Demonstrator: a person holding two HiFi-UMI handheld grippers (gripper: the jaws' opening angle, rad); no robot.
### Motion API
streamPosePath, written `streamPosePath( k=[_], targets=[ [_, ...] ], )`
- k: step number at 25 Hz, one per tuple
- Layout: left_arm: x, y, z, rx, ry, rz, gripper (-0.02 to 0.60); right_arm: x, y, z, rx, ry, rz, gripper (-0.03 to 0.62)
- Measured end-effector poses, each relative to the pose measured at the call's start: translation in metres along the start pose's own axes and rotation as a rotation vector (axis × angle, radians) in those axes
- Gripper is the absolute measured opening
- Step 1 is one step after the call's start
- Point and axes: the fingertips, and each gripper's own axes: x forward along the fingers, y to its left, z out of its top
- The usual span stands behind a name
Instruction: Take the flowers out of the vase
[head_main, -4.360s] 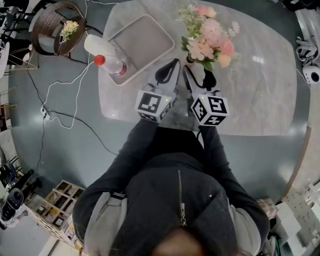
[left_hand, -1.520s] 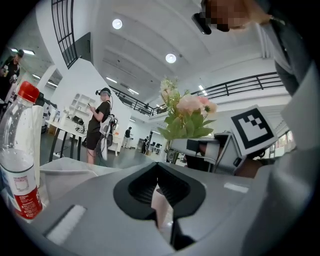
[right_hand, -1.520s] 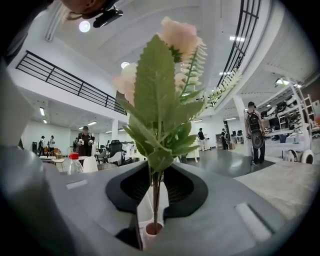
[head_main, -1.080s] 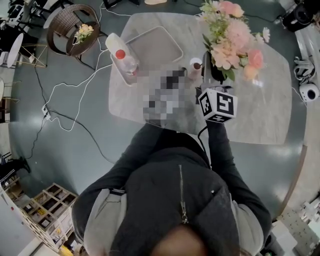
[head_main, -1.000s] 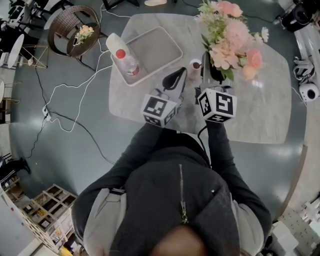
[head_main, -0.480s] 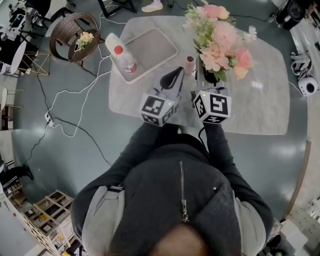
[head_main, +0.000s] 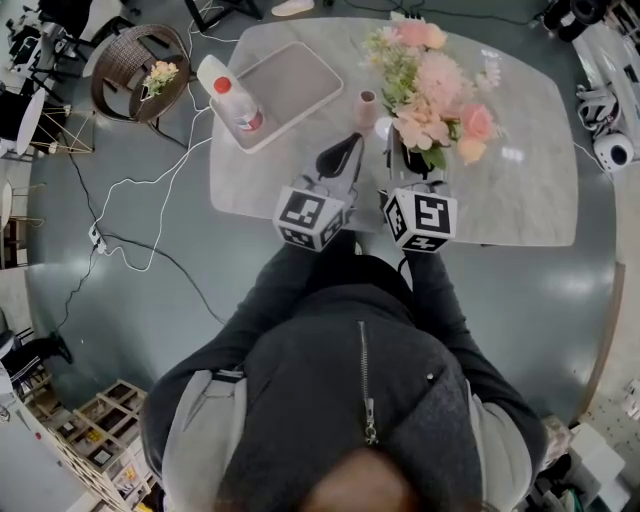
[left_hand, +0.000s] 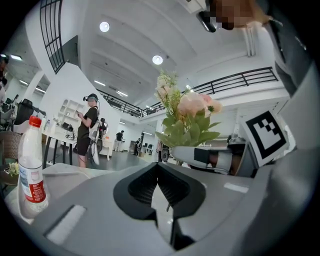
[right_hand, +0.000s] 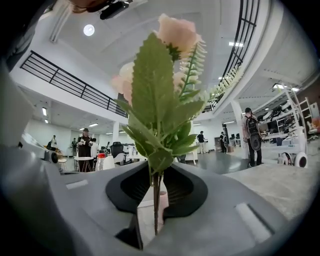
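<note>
A bunch of pink and cream flowers (head_main: 430, 80) with green leaves hangs clear of the small pink vase (head_main: 367, 108), which stands empty on the marble table (head_main: 520, 190). My right gripper (head_main: 405, 158) is shut on the thin stems (right_hand: 156, 200); the blooms (right_hand: 155, 100) rise above its jaws. Through the gap below the pads the vase (right_hand: 162, 206) shows just ahead. My left gripper (head_main: 350, 140) lies to the left of the right one, its tip short of the vase, shut and holding nothing (left_hand: 159, 172). In the left gripper view the flowers (left_hand: 187, 107) stand to the right.
A grey tray (head_main: 290, 80) sits at the table's far left, with a clear bottle with a red cap (head_main: 232, 100) upright at its corner. A wicker chair (head_main: 135, 70) and cables lie on the floor to the left. People stand in the far background.
The flowers stood in the vase four seconds ago and are now out of it. Over the last second my right gripper has drawn the bunch back from the vase, toward the near edge.
</note>
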Motion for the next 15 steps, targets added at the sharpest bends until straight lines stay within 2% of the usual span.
streamPosePath(
  k=[15],
  targets=[
    [-0.002, -0.027, -0.021, -0.022, 0.048, -0.057, 0.009, -0.031, -0.013, -0.039, 0.017, 0.069, -0.054, 0.069]
  ],
)
